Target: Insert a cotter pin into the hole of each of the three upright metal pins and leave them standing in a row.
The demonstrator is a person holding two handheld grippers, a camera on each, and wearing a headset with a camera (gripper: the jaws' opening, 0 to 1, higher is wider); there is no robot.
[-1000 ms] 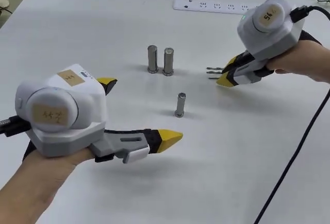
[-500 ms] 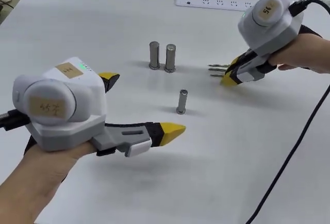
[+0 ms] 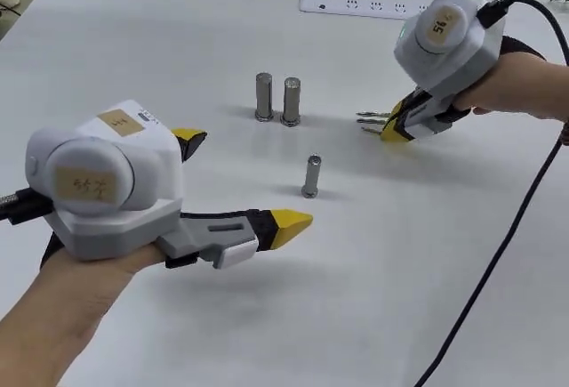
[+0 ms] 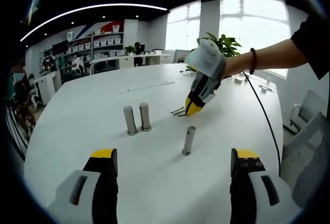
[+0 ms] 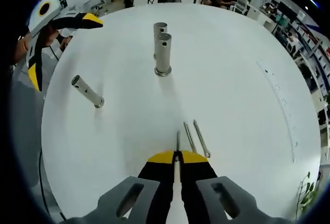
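Seemingly light, stiff and slippery, one thin steel cotter pin [image 5: 178, 140] is pinched by its end in the closed jaws of the right gripper [image 5: 176, 157], near three upright grey metal pins [image 5: 163, 54]; the left gripper [image 4: 174, 154] gapes wide.

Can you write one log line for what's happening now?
left claw: open | right claw: shut on cotter pin | metal pins: three upright
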